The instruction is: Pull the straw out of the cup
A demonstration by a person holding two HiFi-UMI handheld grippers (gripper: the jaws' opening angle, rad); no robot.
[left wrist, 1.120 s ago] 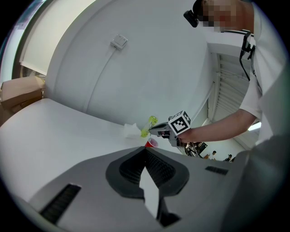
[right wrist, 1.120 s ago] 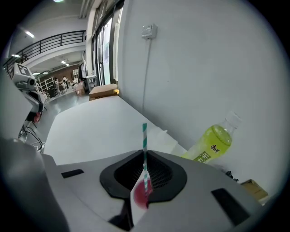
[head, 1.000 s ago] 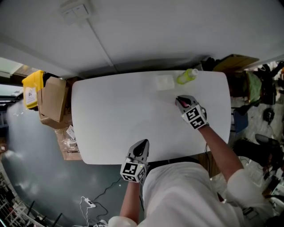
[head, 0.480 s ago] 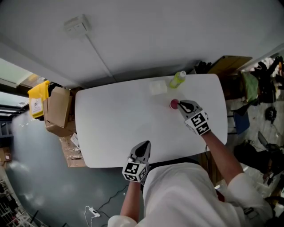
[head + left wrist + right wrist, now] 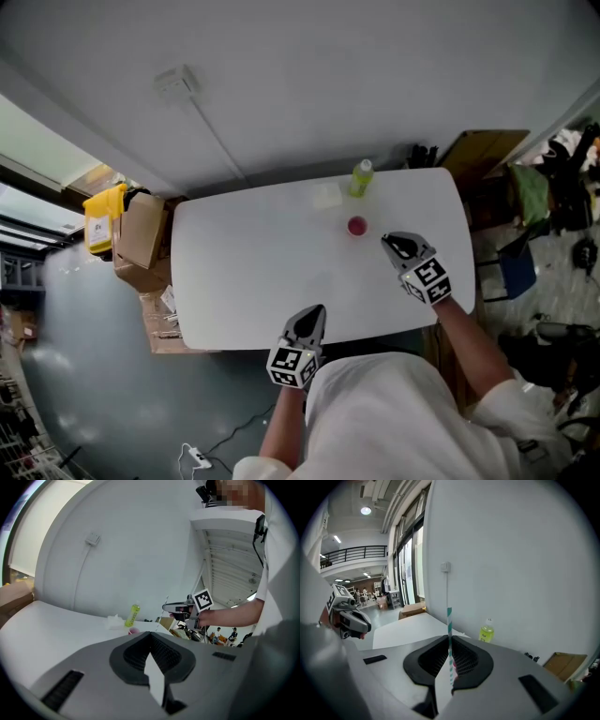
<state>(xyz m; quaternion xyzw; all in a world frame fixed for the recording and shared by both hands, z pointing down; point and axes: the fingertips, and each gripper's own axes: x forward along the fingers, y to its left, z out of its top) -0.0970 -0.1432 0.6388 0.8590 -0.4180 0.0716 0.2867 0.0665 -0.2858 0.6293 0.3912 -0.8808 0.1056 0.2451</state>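
A small pink cup point(image 5: 356, 226) stands on the white table point(image 5: 244, 272), toward its far right; it also shows as the pink cup point(image 5: 134, 631) in the left gripper view. My right gripper point(image 5: 394, 246) hangs to the cup's near right, apart from it. It is shut on a green-and-white striped straw point(image 5: 449, 634), which stands upright between its jaws point(image 5: 449, 644). The left gripper view shows the straw point(image 5: 164, 609) as a thin line under the right gripper point(image 5: 176, 607), clear of the cup. My left gripper point(image 5: 311, 321) hovers at the table's near edge, jaws together on nothing point(image 5: 152, 641).
A green bottle point(image 5: 360, 177) and a crumpled white tissue point(image 5: 326, 196) sit at the table's far edge behind the cup. Cardboard boxes point(image 5: 141, 239) and a yellow container point(image 5: 101, 217) stand left of the table. More clutter and a brown board point(image 5: 487, 150) lie to the right.
My right gripper has lifted and drawn back toward me off the cup, taking the straw with it; the cup now stands uncovered. My left gripper has also drawn back toward the near edge.
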